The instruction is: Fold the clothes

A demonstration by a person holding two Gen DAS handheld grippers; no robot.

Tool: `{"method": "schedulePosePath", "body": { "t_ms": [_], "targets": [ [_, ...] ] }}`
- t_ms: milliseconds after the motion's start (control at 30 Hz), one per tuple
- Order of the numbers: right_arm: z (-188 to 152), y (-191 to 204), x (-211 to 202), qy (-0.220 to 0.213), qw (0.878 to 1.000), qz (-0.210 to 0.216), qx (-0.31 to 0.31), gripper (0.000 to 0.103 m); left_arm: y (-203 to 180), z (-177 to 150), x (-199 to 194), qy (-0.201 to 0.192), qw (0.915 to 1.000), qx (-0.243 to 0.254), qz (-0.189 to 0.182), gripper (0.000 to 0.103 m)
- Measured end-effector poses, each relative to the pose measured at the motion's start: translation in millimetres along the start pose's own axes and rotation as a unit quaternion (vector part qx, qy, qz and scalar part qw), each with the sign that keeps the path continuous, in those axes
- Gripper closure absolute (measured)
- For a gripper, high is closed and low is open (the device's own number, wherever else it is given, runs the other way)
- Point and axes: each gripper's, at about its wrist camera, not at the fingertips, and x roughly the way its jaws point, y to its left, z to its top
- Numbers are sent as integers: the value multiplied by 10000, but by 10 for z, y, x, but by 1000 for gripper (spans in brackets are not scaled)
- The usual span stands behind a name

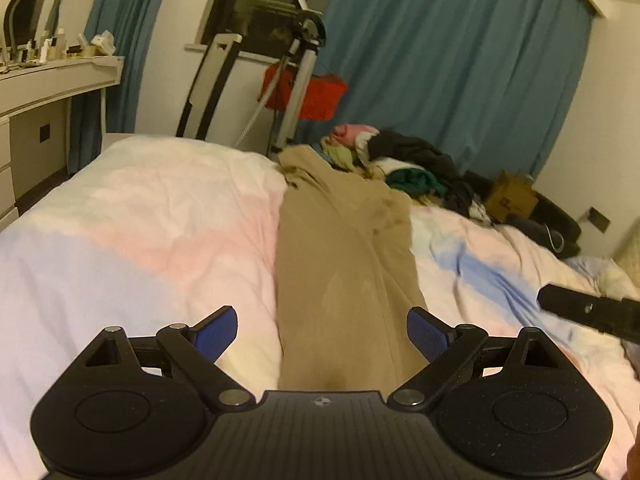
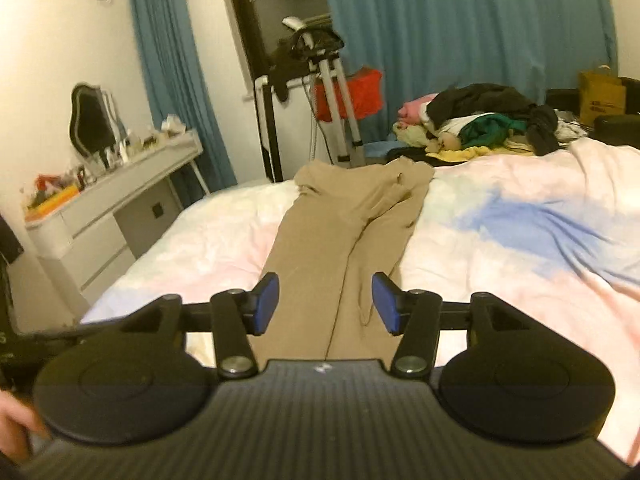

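A pair of tan trousers [image 1: 340, 248] lies stretched lengthwise on the bed, legs side by side, waist at the far end. My left gripper [image 1: 322, 334] hovers open over the near leg ends, blue pads spread wide, nothing between them. In the right wrist view the same trousers [image 2: 340, 240] run away from me. My right gripper [image 2: 325, 304] is open above the near part of the legs and holds nothing. A black piece of the right gripper [image 1: 592, 314] shows at the right edge of the left wrist view.
The bed has a pink, white and blue duvet [image 1: 140, 232]. A heap of mixed clothes [image 2: 480, 124] sits at the far right corner. A white dresser [image 2: 108, 208] stands left, a tripod [image 2: 336, 92] and blue curtains [image 2: 460, 32] behind. A hand [image 2: 12, 416] shows bottom left.
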Motion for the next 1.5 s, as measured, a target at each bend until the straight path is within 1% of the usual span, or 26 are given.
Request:
{"method": "schedulePosePath", "body": {
  "t_ms": [33,100,233,267,367,433,500,567,600,633,667,700,733,767,800,900,967,1000,1067,1133,1200,1267,1300,1333,1367,1500],
  "targets": [
    [-26,-66,-31,52,9999,50,144,21,-10,-45,-39,87,10000,-29,-34,10],
    [-78,-199,-92,154,9988,150,432,0,27,-136,-70,378,9989,-232,-141,10],
    [-188,-471,-202,386,9933,338,1031,0,209,-233,51,1135,9886,-931,-332,10],
    [-259,-573,-148,611,9886,315,1338,0,257,-249,99,1313,9845,-1106,-359,10],
    [-498,-895,2,1182,9627,227,2424,0,372,-325,280,1851,9698,-1528,-429,13],
    [-626,-1101,99,1416,9393,203,3117,0,434,-393,398,2187,9591,-1733,-485,17],
    [-733,-1230,168,1535,9225,-1,3542,1,490,-455,468,2402,9505,-1900,-530,20],
    [-818,-1273,229,1731,9116,-55,3728,9,549,-510,522,2576,9422,-2068,-557,24],
    [-860,-1294,259,1828,9059,-82,3820,18,585,-523,515,2587,9401,-2156,-536,26],
    [-897,-1309,286,1918,9008,-95,3895,26,620,-536,509,2597,9378,-2244,-515,34],
    [-898,-1291,289,1965,9007,-25,3874,29,656,-549,502,2608,9355,-2332,-494,46],
    [-900,-1272,292,2012,9006,44,3852,36,691,-562,496,2618,9331,-2420,-473,55],
    [-901,-1253,296,2060,9004,114,3830,44,731,-577,482,2616,9305,-2522,-460,71],
    [-906,-1235,297,2108,8998,189,3814,49,776,-594,459,2598,9276,-2645,-458,78],
    [-927,-1215,282,2156,8980,283,3824,55,803,-608,438,2580,9255,-2736,-448,78],
    [-938,-1143,251,2159,9038,249,3686,54,815,-631,406,2555,9240,-2821,-375,76],
    [-974,-1160,286,2191,9019,59,3722,56,815,-646,427,2607,9237,-2785,-357,60],
    [-987,-1147,334,2230,9016,3,3706,56,798,-650,445,2643,9239,-2739,-379,57],
    [-977,-1067,393,2357,9118,-17,3363,56,752,-646,469,2720,9251,-2615,-430,45],
    [-975,-986,442,2479,9176,24,3106,54,691,-659,479,2872,9239,-2470,-536,38],
    [-985,-933,465,2646,9180,111,2954,54,654,-660,472,2967,9239,-2364,-503,42],
    [-960,-884,481,2808,9180,183,2795,55,636,-641,442,2984,9246,-2321,-456,55],
    [-930,-866,477,2863,9180,189,2738,69,640,-601,392,2905,9251,-2385,-542,62],
    [-909,-860,463,2890,9178,164,2716,89,644,-560,342,2826,9253,-2449,-628,78],
    [-885,-865,429,2822,9185,177,2763,91,648,-520,292,2746,9254,-2513,-713,91],
    [-746,-891,252,2457,9228,286,2955,95,663,-359,91,2421,9241,-2761,-1054,95]
  ]
}}
